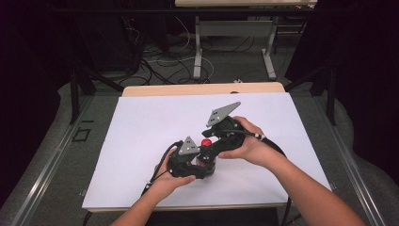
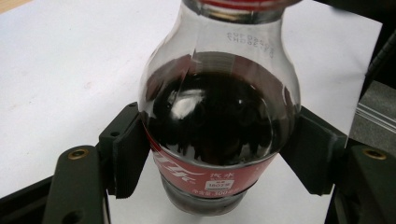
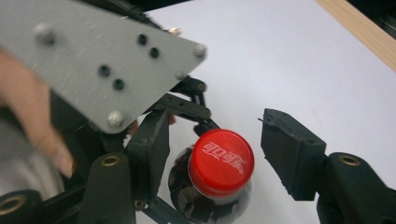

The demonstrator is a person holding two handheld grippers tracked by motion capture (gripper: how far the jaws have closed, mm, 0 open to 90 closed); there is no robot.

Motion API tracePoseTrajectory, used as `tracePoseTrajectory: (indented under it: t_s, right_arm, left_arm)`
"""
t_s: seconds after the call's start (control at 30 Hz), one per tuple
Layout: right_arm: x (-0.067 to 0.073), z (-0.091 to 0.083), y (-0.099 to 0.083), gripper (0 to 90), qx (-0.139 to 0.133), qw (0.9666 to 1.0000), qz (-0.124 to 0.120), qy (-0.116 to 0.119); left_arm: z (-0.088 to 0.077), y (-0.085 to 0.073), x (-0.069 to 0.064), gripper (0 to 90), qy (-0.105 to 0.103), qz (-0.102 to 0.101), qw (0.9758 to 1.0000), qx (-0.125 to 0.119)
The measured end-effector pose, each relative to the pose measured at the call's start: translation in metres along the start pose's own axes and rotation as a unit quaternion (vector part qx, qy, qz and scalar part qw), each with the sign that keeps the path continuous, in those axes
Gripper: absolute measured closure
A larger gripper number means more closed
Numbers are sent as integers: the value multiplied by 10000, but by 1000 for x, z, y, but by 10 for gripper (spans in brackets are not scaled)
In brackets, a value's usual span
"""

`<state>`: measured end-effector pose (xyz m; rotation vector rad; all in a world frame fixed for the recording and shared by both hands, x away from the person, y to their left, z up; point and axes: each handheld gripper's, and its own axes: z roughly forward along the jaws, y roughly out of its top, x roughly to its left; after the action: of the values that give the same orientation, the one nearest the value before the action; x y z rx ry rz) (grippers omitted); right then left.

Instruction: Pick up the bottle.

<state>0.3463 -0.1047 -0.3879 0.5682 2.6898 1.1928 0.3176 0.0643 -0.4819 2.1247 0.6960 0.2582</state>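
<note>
While our left gripper [image 2: 219, 158] clamps cola bottle [image 2: 219, 121] at frame centre on white table [image 1: 141, 127], our right gripper [image 3: 215, 154] straddles red cap [image 3: 221, 162], jaws open, not touching. Risk: off-centre closing tilts bottle, slips off cap.

White Chinese script, the Coca-Cola logo, is showing on the red cap [image 3: 221, 162] at the lower middle of the right gripper view. In the left gripper view, the bottle [image 2: 219, 112] is carrying a faint, blurred stamped code near the top of the frame, and its red label [image 2: 210, 179], low in the frame, is showing white lettering and a small white patch too blurred to read.
</note>
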Motion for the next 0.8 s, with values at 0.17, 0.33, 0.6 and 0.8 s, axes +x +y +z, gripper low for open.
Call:
tracePoseTrajectory:
  t_s: [0.17, 0.33, 0.6, 0.8]
  right_arm:
    - [13, 2, 1, 503, 92, 9957, 626, -678]
    - [17, 6, 3, 578, 234, 9896, 918, -1084]
    - [18, 9, 5, 607, 233, 9881, 1058, -1090]
    - [12, 9, 5, 612, 283, 9927, 891, -757]
  left_arm:
    - [0, 1, 0, 302, 16, 17, 10000, 34]
    - [1, 0, -3, 302, 94, 8, 10000, -9]
    - [1, 0, -1, 302, 161, 5, 9999, -37]
    - [1, 0, 1, 303, 119, 57, 9999, 30]
